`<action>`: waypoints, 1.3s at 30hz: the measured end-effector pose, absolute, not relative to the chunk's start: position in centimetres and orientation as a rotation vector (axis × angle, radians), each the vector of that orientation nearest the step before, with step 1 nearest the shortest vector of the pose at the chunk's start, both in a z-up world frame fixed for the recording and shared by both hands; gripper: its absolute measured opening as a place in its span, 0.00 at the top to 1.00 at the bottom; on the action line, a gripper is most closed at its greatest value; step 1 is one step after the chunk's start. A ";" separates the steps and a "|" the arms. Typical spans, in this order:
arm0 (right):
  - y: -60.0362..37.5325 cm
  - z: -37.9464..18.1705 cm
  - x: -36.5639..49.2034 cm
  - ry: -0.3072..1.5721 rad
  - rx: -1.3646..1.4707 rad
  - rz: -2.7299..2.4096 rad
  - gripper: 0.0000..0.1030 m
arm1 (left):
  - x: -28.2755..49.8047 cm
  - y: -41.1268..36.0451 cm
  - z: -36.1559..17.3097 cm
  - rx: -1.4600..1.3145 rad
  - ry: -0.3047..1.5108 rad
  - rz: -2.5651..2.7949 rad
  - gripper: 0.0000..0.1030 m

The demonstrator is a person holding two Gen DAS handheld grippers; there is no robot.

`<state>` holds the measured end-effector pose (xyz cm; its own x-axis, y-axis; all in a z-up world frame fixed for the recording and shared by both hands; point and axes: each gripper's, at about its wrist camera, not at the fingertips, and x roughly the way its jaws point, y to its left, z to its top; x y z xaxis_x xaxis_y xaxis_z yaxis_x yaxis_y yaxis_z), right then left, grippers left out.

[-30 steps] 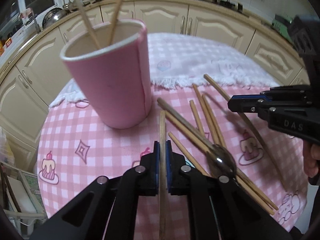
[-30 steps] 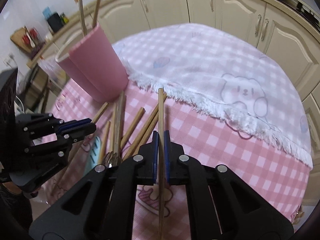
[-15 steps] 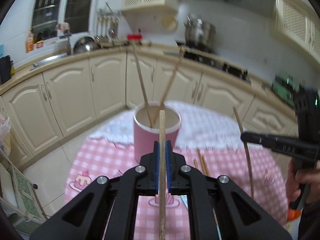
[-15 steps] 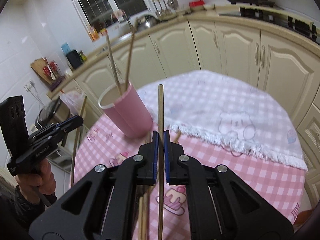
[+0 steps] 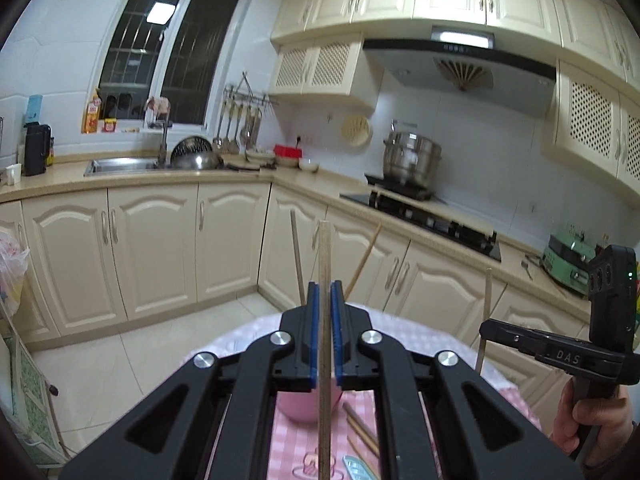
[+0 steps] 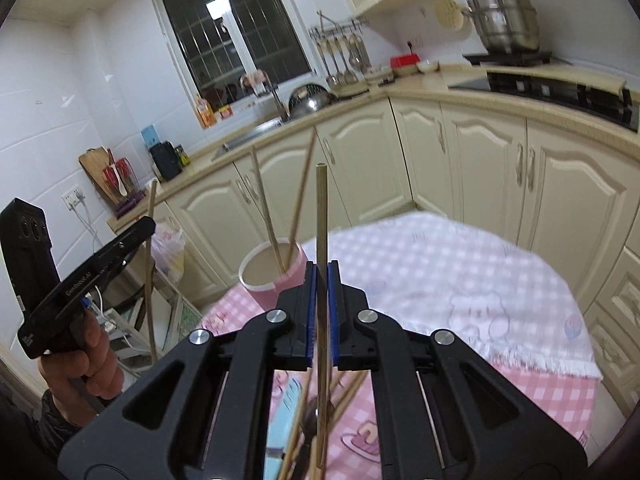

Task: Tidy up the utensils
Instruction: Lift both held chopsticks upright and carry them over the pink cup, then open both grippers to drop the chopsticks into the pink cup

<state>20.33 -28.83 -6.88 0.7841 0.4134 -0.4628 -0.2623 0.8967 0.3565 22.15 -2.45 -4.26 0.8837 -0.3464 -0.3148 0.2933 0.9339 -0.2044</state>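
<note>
Table (image 6: 520,396) under pink check cloth carries a pink cup (image 6: 276,276) near its far left edge, two chopsticks standing in it; loose chopsticks (image 6: 344,396) lie nearer. Left gripper (image 5: 325,320), lettered "GenRobot.AI", pinches one chopstick (image 5: 324,256) upright above the cup. Right gripper (image 6: 321,304), marked "DAS", clamps another chopstick (image 6: 321,216) likewise.

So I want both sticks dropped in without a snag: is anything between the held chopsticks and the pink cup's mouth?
No separate obstacle shows. The two chopsticks already leaning in the pink cup take part of its mouth. The right gripper and left gripper each hold a chopstick upright.
</note>
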 end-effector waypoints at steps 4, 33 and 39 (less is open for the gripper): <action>-28.4 -4.5 20.8 0.504 0.266 0.384 0.94 | 22.5 -2.6 -2.4 -0.157 0.284 -0.324 0.95; -22.9 2.5 30.1 0.311 0.200 0.421 0.94 | 33.2 -4.9 1.6 -0.223 0.026 -0.233 0.95; -22.2 0.6 31.0 0.344 0.190 0.423 0.94 | 34.0 -5.0 -0.9 -0.207 0.043 -0.216 0.95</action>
